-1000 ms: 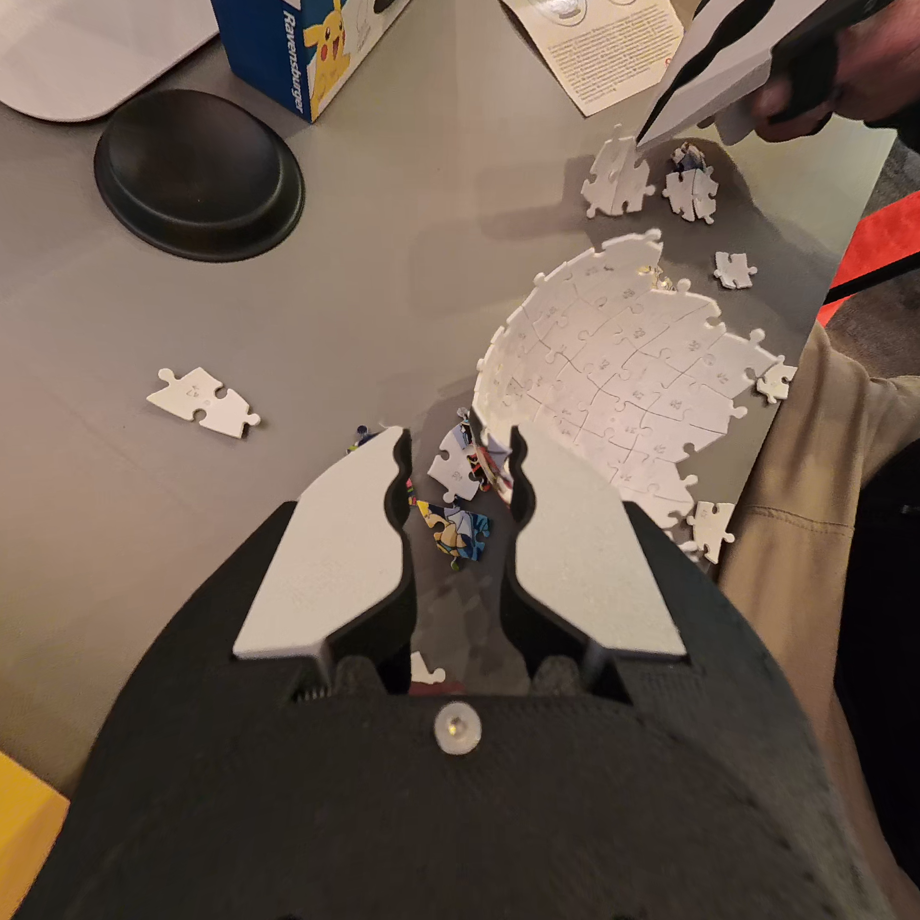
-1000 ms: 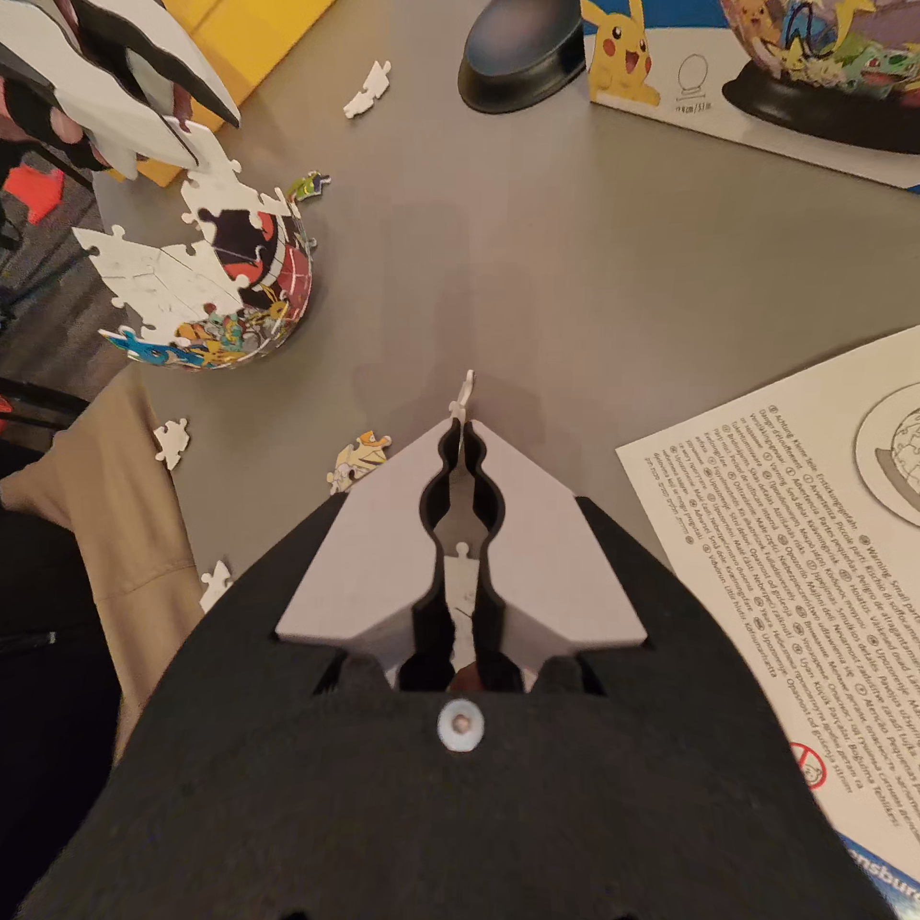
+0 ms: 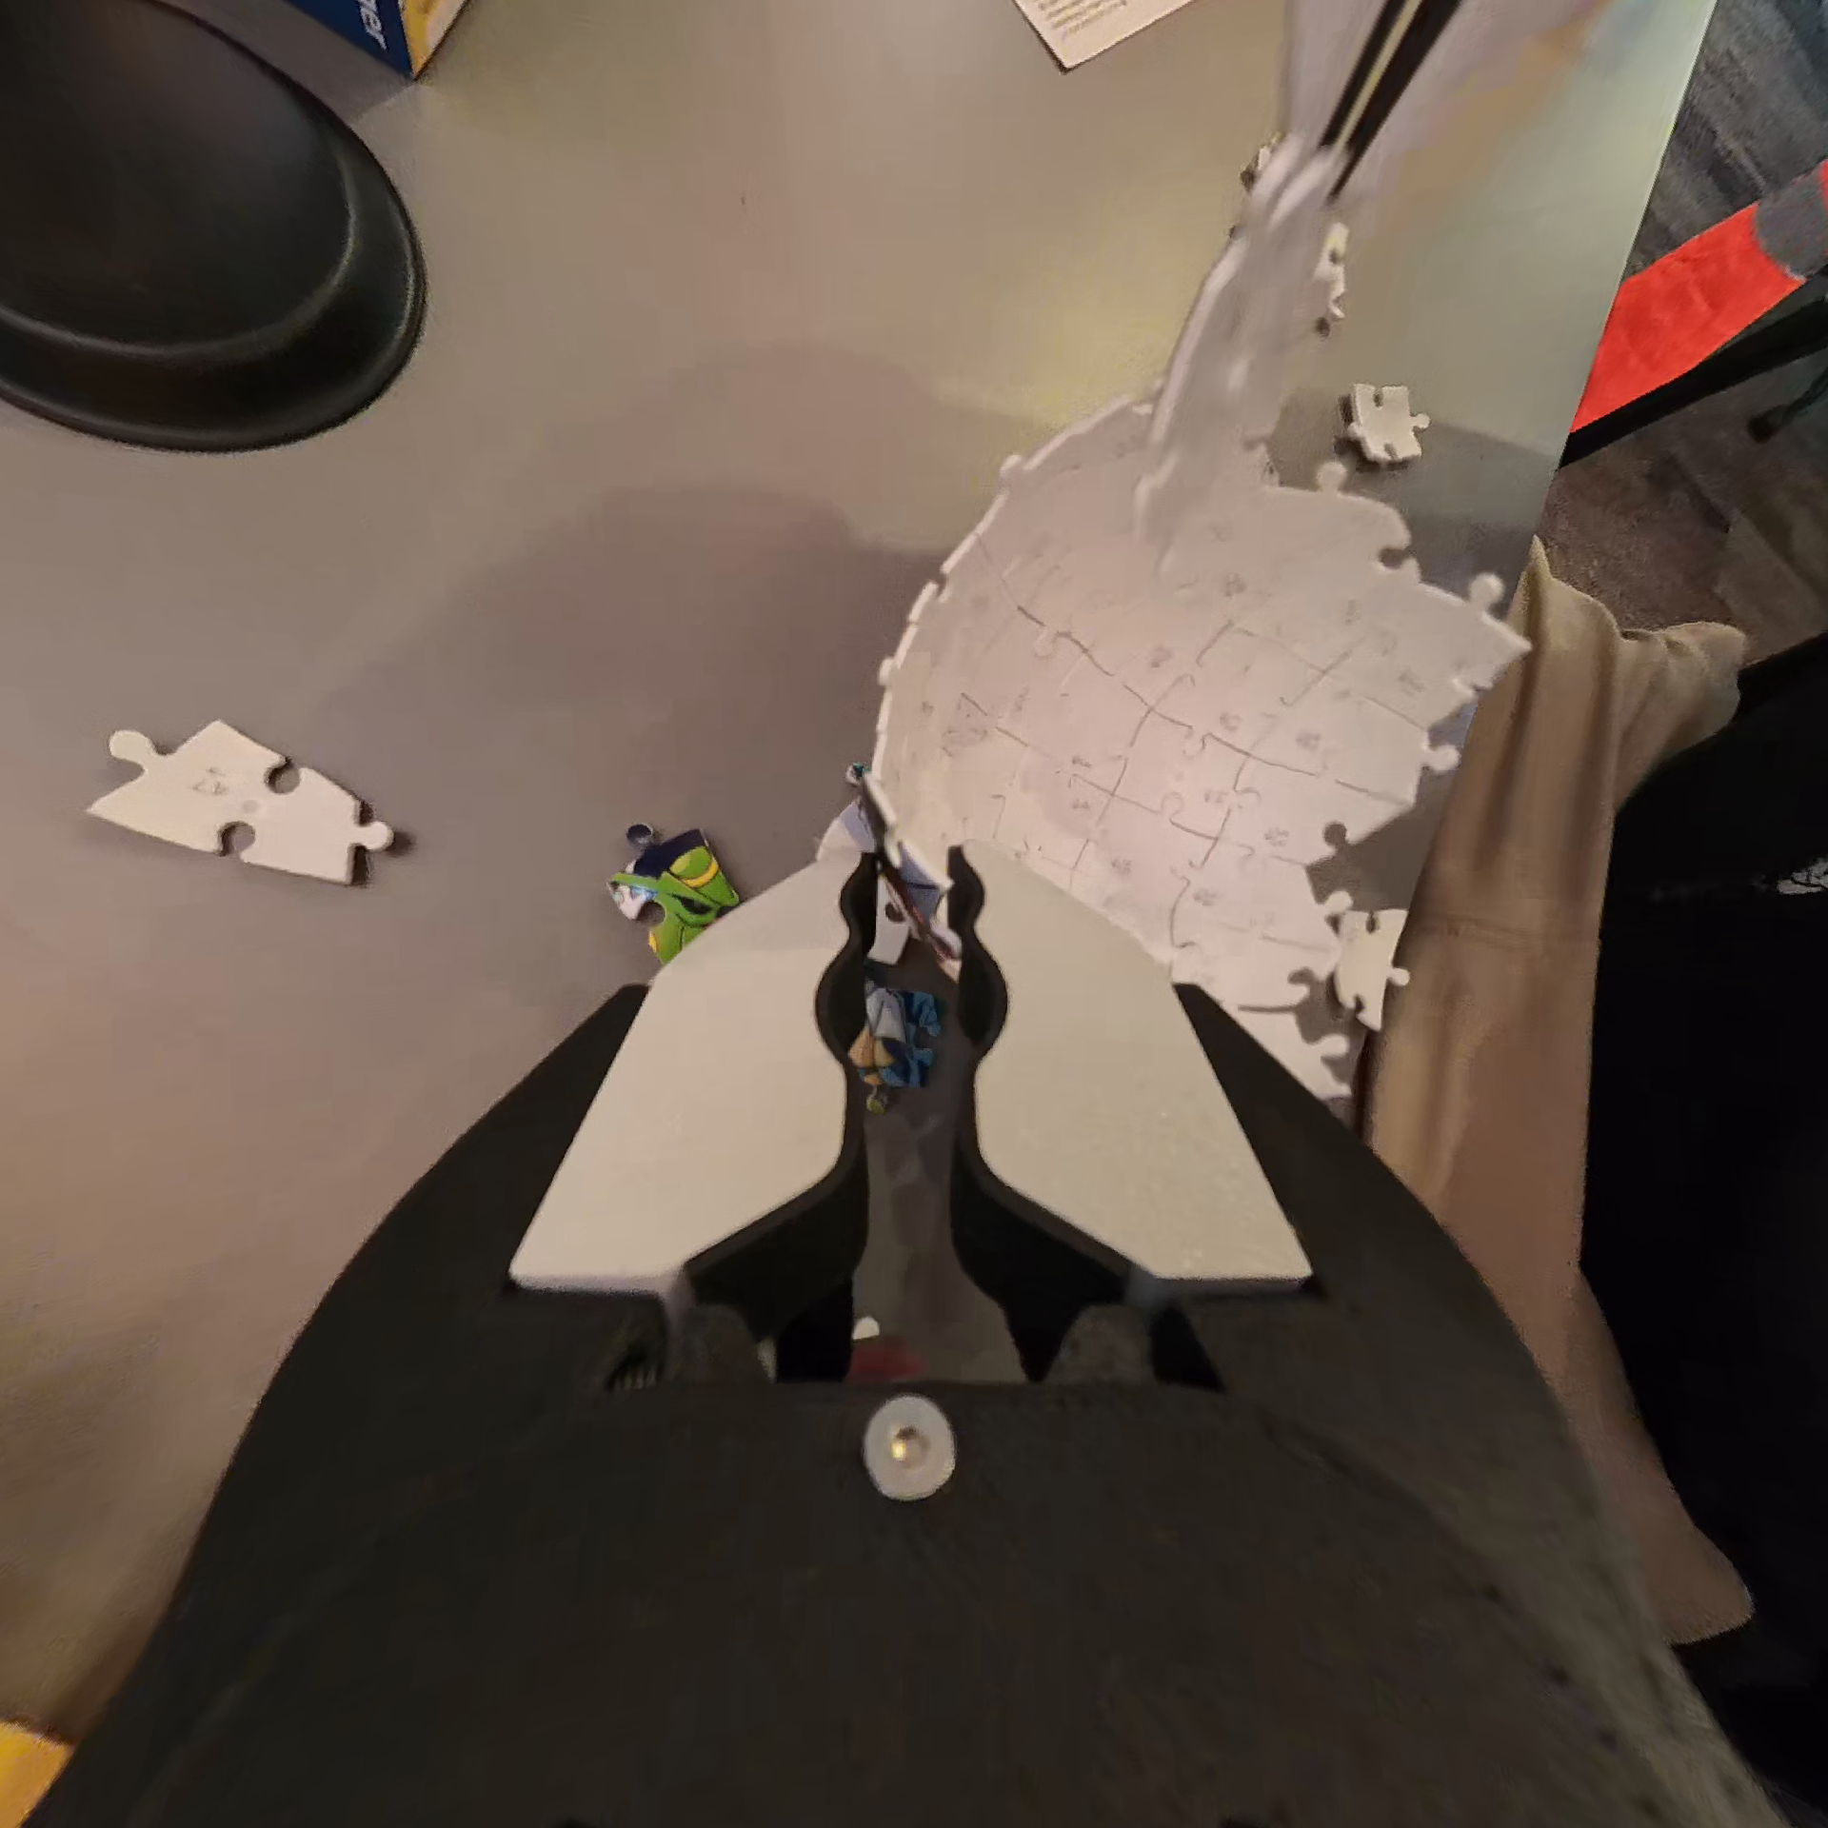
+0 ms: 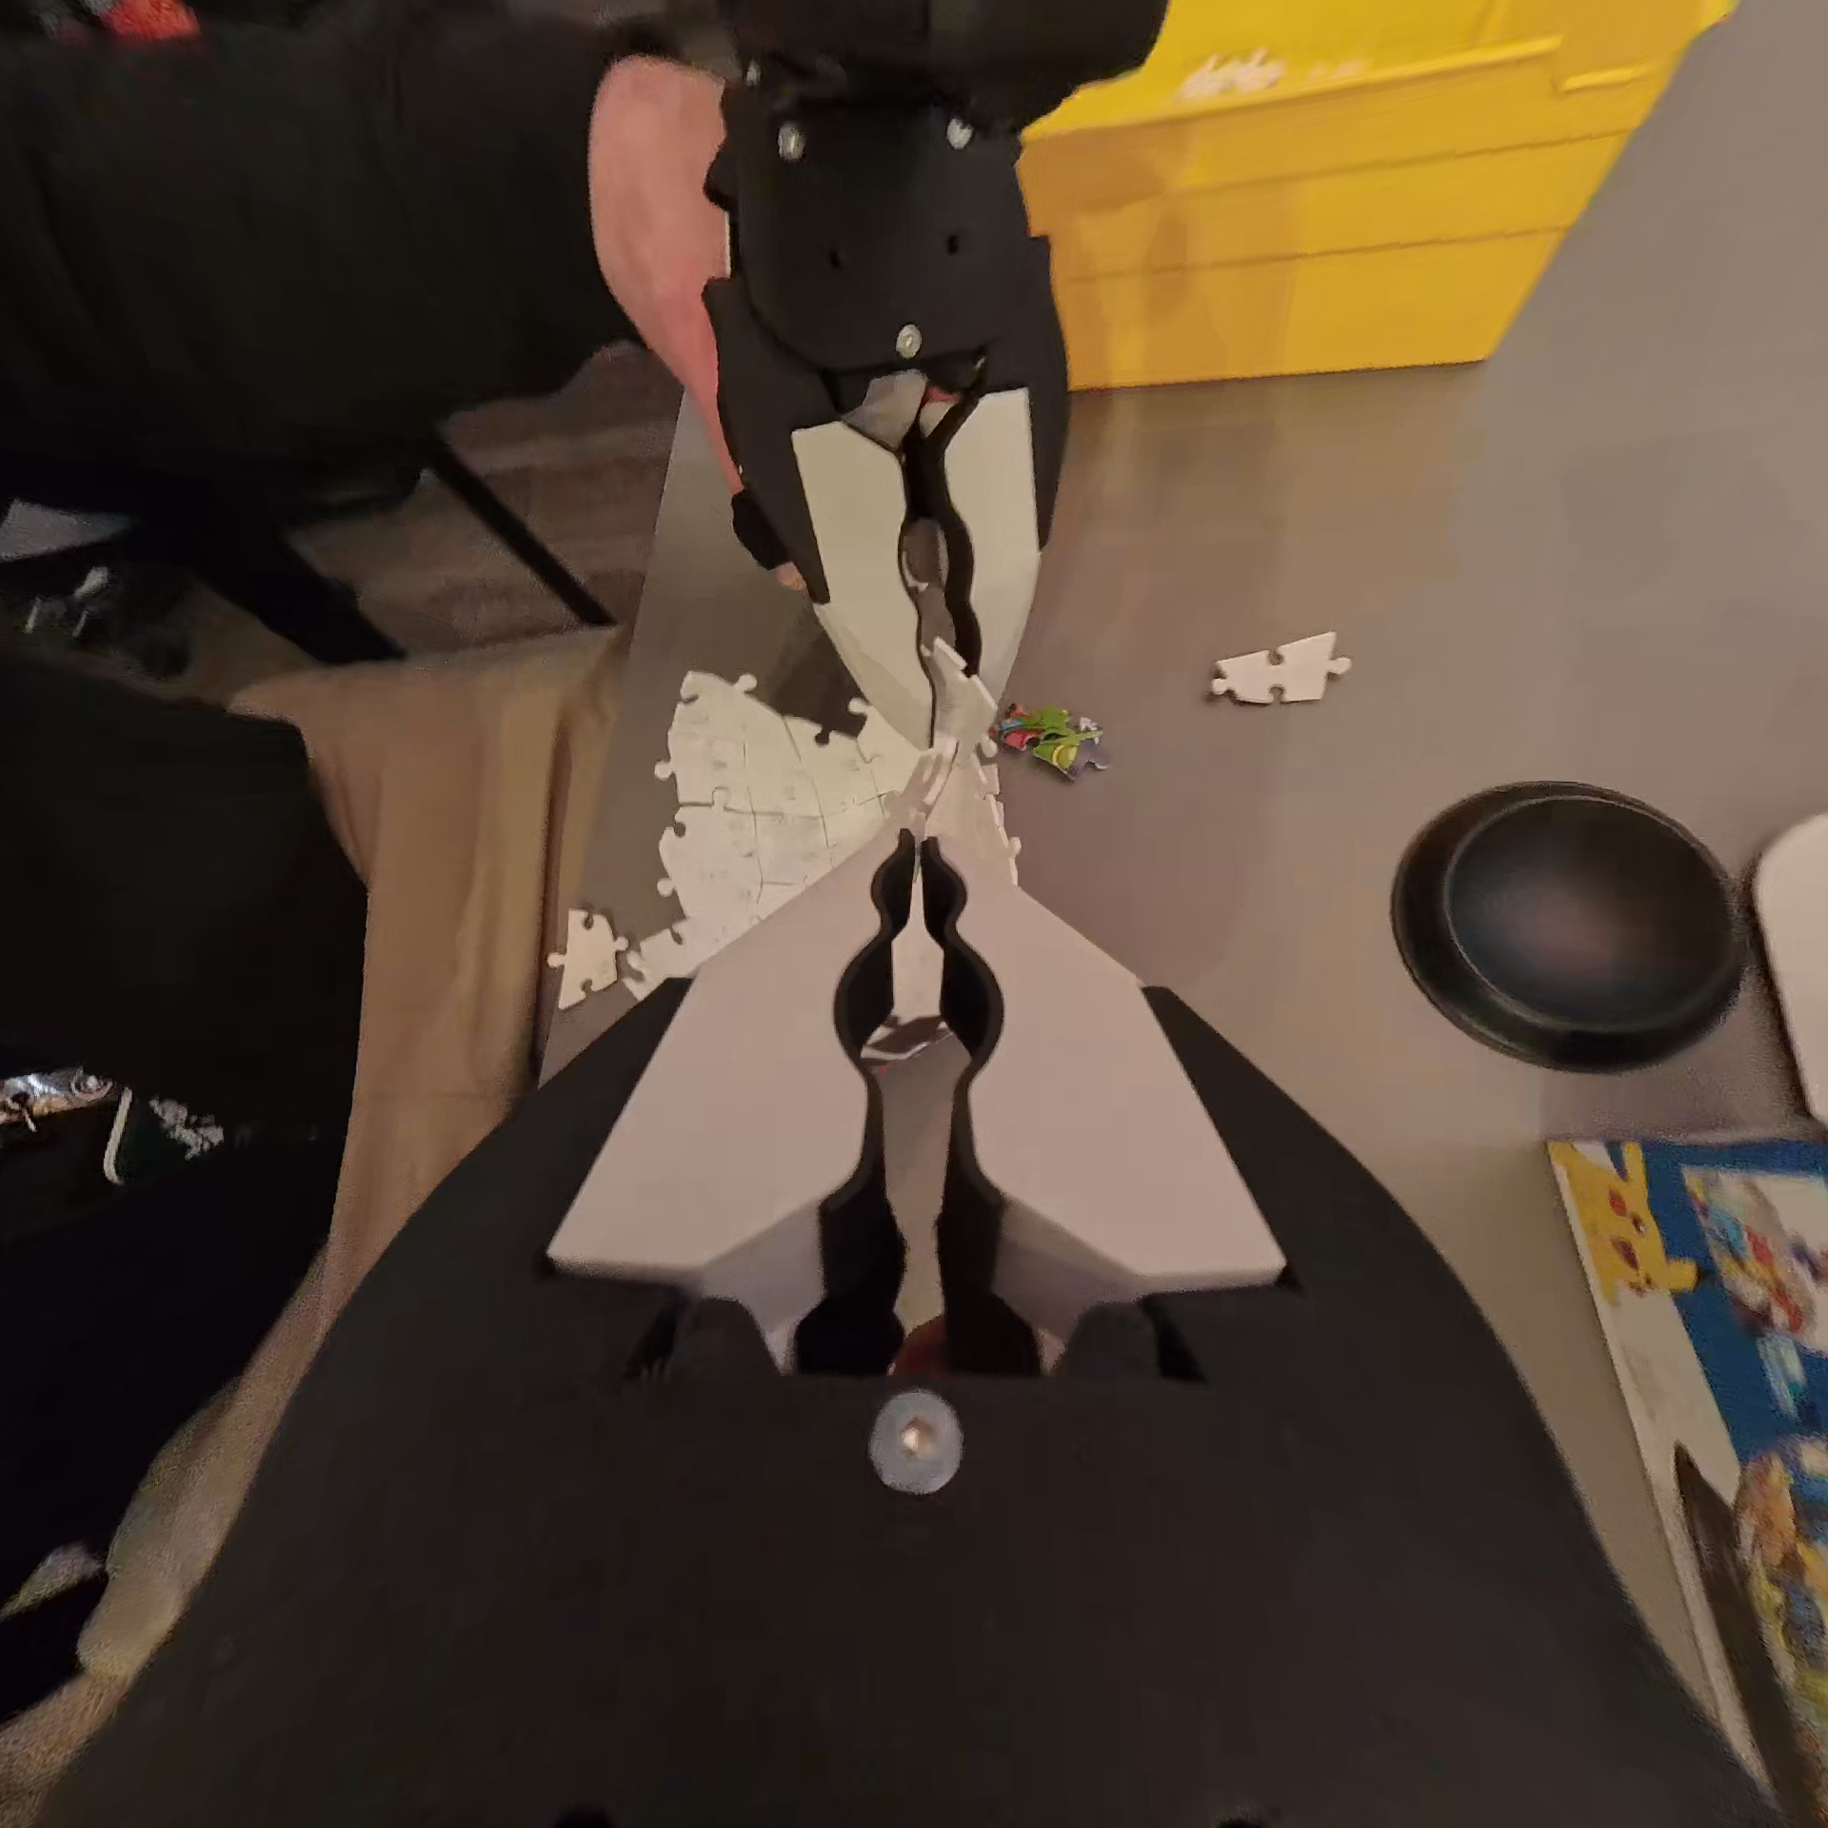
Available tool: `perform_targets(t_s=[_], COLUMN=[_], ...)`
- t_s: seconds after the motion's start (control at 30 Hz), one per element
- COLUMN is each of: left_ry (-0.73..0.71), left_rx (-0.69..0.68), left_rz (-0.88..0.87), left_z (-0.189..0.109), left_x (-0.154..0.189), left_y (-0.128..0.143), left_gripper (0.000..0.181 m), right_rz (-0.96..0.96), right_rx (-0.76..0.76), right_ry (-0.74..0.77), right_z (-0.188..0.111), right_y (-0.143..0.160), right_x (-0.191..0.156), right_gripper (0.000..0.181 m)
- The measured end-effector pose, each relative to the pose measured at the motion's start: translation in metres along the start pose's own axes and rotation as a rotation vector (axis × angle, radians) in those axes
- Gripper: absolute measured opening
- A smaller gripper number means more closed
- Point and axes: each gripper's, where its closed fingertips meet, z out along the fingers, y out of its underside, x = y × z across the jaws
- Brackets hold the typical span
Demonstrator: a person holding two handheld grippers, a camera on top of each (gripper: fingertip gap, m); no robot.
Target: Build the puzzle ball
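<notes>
The half-built puzzle ball shell (image 3: pixel 1187 742) lies on the grey table, its white inside facing up; it also shows in the right wrist view (image 4: pixel 772 791). My left gripper (image 3: pixel 905 875) is shut on the shell's near rim; from the right wrist view it (image 4: pixel 940 692) comes in from the far side. My right gripper (image 4: pixel 915 841) is shut on a white puzzle piece held edge-on at the shell's rim, tip to tip with the left gripper. In the left wrist view that piece (image 3: pixel 1246 297) is blurred and reaches down to the shell's far edge.
Loose pieces lie around: a white pair (image 3: pixel 237 801), a green piece (image 3: pixel 678 890), a blue piece (image 3: pixel 895 1039), white ones (image 3: pixel 1380 420) near the table edge. A black stand (image 4: pixel 1568 920), the puzzle box (image 4: pixel 1731 1335) and a yellow bin (image 4: pixel 1286 198) are farther off. My right fingertips sit around 11 cm from my left ones.
My left gripper has moved forward and closed on the shell's rim. My right gripper has swung round with its piece to the shell and now faces the left gripper.
</notes>
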Motion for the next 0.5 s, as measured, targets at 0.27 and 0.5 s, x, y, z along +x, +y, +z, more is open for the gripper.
perform_targets(t_s=[0.27, 0.5], left_ry=[0.045, 0.074], left_rx=[-0.002, 0.015], left_rz=[0.032, 0.047], left_z=[0.012, 0.016], left_x=[0.0, -0.001], left_y=[-0.004, -0.013], left_gripper=[0.015, 0.022], right_rz=[-0.024, -0.012], right_rx=[-0.123, -0.092], right_ry=[-0.083, -0.06], right_z=[0.039, 0.041], right_y=[0.02, 0.036], right_x=[0.014, 0.023], right_gripper=[0.0, 0.0])
